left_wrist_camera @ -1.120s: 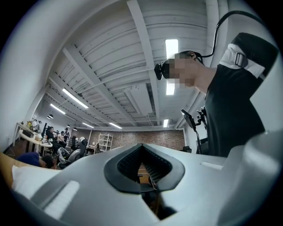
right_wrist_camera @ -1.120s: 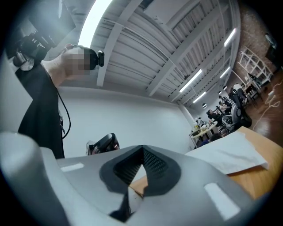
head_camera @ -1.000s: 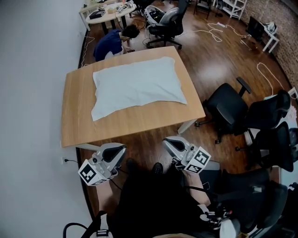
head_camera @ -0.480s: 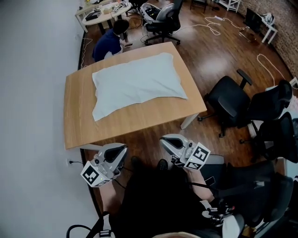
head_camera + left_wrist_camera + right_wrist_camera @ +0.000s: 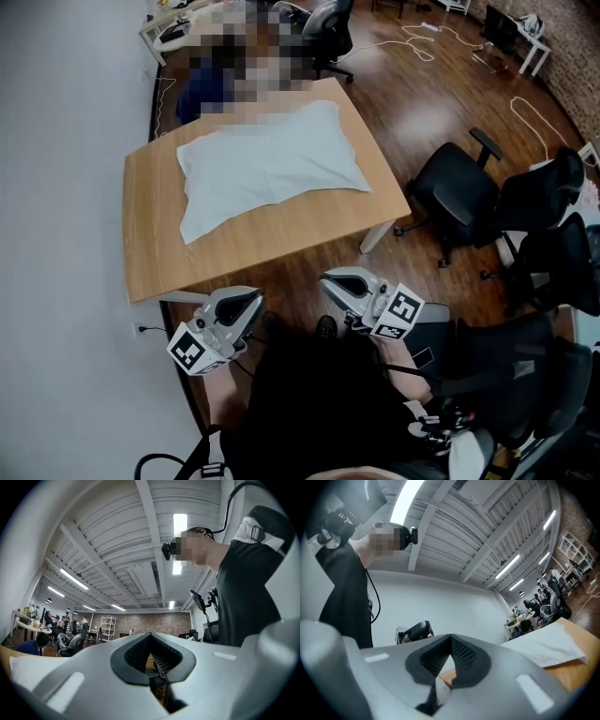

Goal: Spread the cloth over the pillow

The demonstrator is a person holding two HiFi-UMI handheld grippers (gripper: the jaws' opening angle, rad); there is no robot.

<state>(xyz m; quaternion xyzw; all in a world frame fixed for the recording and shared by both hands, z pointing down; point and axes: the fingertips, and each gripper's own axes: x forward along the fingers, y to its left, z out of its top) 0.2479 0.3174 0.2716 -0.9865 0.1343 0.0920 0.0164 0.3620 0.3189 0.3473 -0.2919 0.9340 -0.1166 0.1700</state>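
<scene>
1. The white cloth point(image 5: 267, 169) lies spread flat on the far half of the wooden tabletop point(image 5: 150, 253). It is drawn over a soft rectangular bulge, which I take to be the pillow. One loose corner trails toward the near left, and no separate pillow edge can be made out.
2. Judged from this layout, the spreading step looks complete. The cover reaches every side of the bulge and shows only faint creases.
3. The left gripper point(image 5: 246, 302) hangs off the near edge of the tabletop, well apart from the cloth. Its jaws are clenched on nothing, the ribbed pads meeting in its own view.
4. The right gripper point(image 5: 330, 281) is held beside it, just right of centre and also short of the tabletop. Its jaws are likewise pressed together and empty.
5. Any next move would likely call for little. At most, both jaws would have to release and reach forward over the near edge to pinch and square the trailing corner. Otherwise the task can rest.
6. Black office chairs point(image 5: 459, 202) crowd the wood floor to the right. A person point(image 5: 202, 89) in blue crouches beyond the far edge.
7. Against the frame a second ago, the cloth keeps the same outline and place on the tabletop. Both grippers hold much the same stations with jaws unchanged, and only the head view has tilted slightly.
</scene>
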